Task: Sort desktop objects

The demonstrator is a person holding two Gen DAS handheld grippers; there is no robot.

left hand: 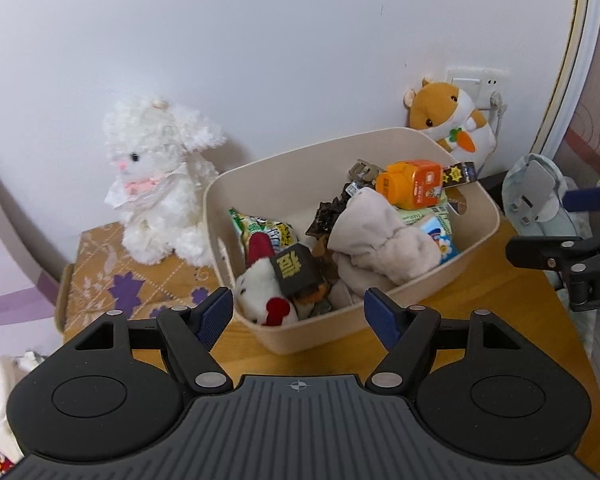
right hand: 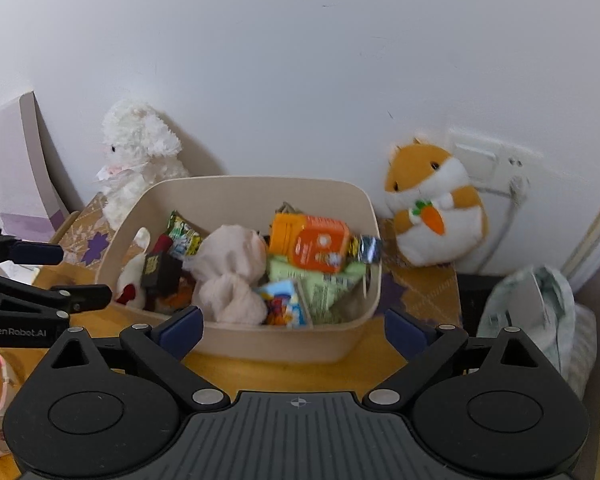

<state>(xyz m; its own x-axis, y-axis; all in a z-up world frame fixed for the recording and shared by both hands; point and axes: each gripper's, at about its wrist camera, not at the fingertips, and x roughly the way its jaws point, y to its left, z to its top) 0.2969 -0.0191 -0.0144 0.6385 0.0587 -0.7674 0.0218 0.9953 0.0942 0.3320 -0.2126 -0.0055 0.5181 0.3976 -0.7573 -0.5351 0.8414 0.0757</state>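
Beige bin [left hand: 452, 276] mid-frame on wood desk [left hand: 500, 320], stuffed with pink cloth [left hand: 376, 240], orange bottle [left hand: 412, 184], snack packs. Both grippers, left [left hand: 299, 316] and right [right hand: 294, 334], spread wide, pinching nothing, low in frame.

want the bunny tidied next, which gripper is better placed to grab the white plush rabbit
Left, probably. The white plush rabbit sits left of the bin, on the left gripper's side. The right gripper would reach across. Both are open and empty.
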